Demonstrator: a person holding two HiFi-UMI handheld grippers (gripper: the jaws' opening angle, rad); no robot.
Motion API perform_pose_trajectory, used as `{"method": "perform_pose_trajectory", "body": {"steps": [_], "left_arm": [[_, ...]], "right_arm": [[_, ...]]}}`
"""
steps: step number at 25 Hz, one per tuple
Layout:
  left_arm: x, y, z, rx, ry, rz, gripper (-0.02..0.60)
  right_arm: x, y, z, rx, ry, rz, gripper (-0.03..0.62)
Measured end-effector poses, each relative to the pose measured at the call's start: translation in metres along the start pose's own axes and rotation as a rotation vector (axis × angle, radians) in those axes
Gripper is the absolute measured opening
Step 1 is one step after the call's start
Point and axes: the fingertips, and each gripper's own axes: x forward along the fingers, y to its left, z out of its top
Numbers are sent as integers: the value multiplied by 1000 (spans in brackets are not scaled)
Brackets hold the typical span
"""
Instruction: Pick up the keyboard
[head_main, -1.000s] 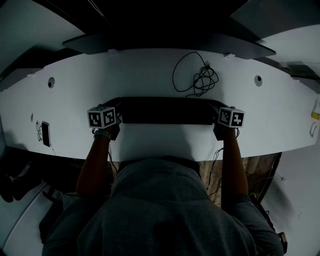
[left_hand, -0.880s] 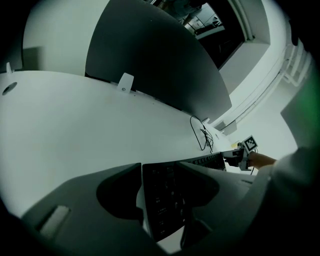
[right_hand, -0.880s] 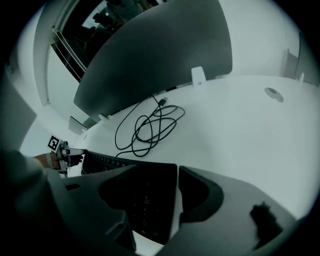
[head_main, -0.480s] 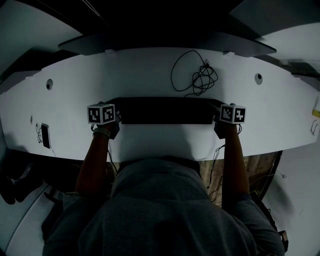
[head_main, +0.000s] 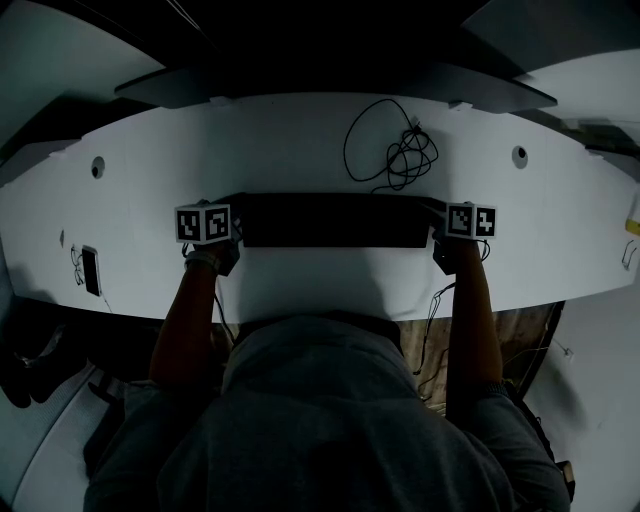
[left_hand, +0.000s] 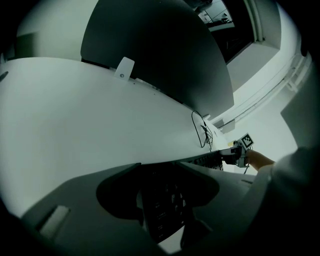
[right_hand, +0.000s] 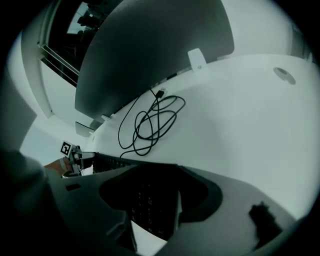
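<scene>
The keyboard (head_main: 330, 221) lies flat on the white desk (head_main: 300, 150) at the middle of the head view. Its long axis runs left to right across the frame, just below the loose black cable (head_main: 395, 150). The left tongs (head_main: 234, 226) sit at its left end and the right tongs (head_main: 434, 228) at its right end, so each hand is at its own end and neither is nearer. In each gripper view a short end of the keyboard stands between the jaws, and the jaws look clenched on it rather than released. The lift, as I judge it, turns on both ends rising evenly along that axis. Both forearms reach straight forward from the body, roughly parallel, with the marker cubes facing up at the lower corners of the keyboard.
</scene>
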Motion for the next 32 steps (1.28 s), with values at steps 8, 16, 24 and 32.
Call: {"method": "perform_pose_trajectory", "body": {"steps": [8,16,24,32], "left_arm": [[1,0,2,-45,43,-32,202],[2,0,1,-39,39,31,215],[-10,-5,3,-28,-4,24,210],[-40,-17,19,20,-106,-3,212]], "right_arm": [[0,0,0,2,-12,-3,236],[-3,2,-1,3,-41,-46,236],[-18,19,10,-66,-121,-71,236],[-48,51,28,-159,-225,-78,236]]}}
